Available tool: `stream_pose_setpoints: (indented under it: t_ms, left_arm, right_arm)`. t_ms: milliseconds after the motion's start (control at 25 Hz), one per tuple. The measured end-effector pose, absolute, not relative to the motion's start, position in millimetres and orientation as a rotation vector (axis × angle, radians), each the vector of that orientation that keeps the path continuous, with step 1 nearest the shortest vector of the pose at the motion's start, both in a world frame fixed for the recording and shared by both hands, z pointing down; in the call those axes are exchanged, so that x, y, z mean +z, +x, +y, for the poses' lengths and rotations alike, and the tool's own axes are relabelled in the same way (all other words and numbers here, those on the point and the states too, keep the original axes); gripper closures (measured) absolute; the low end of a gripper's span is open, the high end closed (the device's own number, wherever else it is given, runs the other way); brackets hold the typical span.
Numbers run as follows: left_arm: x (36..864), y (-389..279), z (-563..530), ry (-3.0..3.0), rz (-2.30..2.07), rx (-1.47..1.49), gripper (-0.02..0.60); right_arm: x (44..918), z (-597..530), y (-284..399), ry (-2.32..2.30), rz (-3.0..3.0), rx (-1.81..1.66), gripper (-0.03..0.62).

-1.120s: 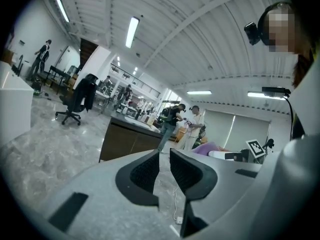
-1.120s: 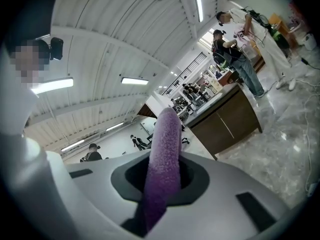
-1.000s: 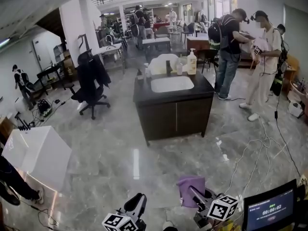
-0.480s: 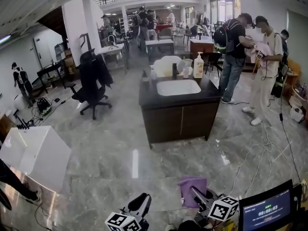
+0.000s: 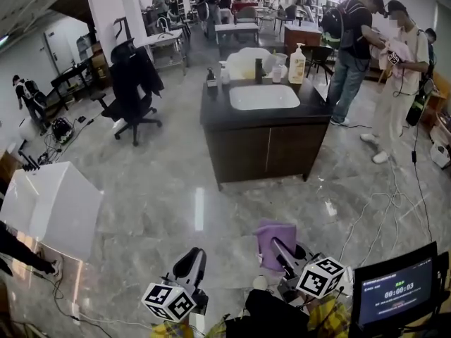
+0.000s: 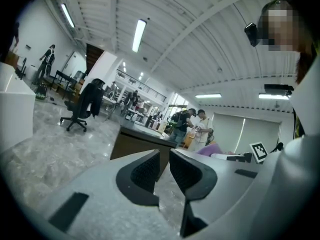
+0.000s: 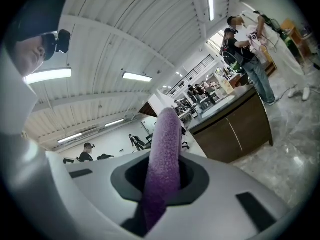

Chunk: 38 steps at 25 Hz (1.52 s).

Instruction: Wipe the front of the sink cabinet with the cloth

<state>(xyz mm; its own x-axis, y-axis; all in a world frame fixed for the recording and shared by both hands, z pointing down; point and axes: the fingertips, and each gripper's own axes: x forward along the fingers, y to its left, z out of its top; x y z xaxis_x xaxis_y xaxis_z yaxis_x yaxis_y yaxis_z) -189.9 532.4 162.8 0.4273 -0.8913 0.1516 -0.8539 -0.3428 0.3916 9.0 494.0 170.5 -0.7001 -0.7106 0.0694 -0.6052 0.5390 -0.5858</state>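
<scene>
Holding the purple cloth (image 7: 162, 149) is my right claw (image 7: 163, 180), its jaws closed on the fabric. The cloth stands up between them as a thick folded band and runs the same way the jaws point. From the head view the cloth (image 5: 273, 239) drapes over the tips of that claw (image 5: 284, 254), low in front of me and above the floor (image 5: 162, 189).

My left claw (image 6: 164, 159) carries nothing. Its jaws stand only a narrow gap apart, and I see the cabinet through that slit. In the head view it (image 5: 187, 265) hangs beside the right one, further to my left.

The sink cabinet (image 5: 264, 150) stands straight ahead, well apart from both claws, with bare marble between us. Its two dark doors face me under the black counter (image 5: 211, 115), which holds the white sink (image 5: 264, 97) and a soap bottle (image 5: 297, 63). The right claw lines up almost directly with the doors, and its own view shows the cabinet (image 7: 232, 134) ahead and to the right. It is the nearer claw and the one with the cloth, so I judge it does the wiping.

No wiping has begun, as far as I can tell. I need to close the whole distance first, then turn the cloth's broad side flat against the doors.

Two people (image 5: 373, 48) stand beyond the cabinet's right end, and an office chair (image 5: 134, 90) sits off to its left.
</scene>
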Motion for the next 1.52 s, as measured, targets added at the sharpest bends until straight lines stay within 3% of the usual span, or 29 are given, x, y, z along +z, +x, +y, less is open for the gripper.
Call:
stream_pose_setpoints:
  t_ms: [920,1520]
  left_arm:
    - [172,-133,342,2.291,-1.478,-0.038,0.525]
    - [164,-101,270,2.400,-1.407,0.071,0.525]
  right_arm:
    - [190,310,43,-1.086,2.633,-0.908,0.553]
    - [194,271,7,-1.045,2.728,-0.856,0.553]
